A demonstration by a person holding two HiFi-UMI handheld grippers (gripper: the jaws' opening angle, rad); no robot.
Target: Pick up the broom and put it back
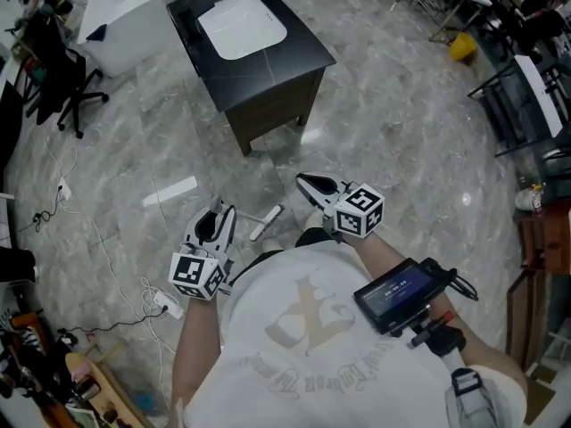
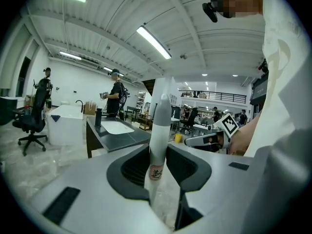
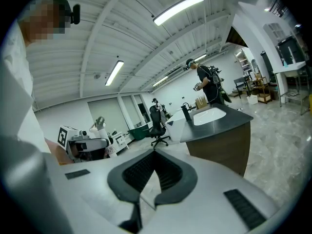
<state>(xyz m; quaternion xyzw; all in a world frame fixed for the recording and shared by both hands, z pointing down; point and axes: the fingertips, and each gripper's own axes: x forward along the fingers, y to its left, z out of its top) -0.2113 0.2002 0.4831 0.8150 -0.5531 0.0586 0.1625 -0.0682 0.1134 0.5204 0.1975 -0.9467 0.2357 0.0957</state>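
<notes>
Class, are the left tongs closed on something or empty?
Closed on the broom handle: in the left gripper view both pads of the left tongs press against the pale pole.

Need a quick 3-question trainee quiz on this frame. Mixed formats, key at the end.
1. Multiple choice: what does the left tool clamp?
A) a pale grey-white round broom handle
B) a folded cloth
C) nothing
2. True or false: the right tool grips an object.
3. Short answer: what is set into the top of the square black table?

Key:
1. A.
2. False. Its jaws are together with nothing between them.
3. A white rectangular basin.
</notes>
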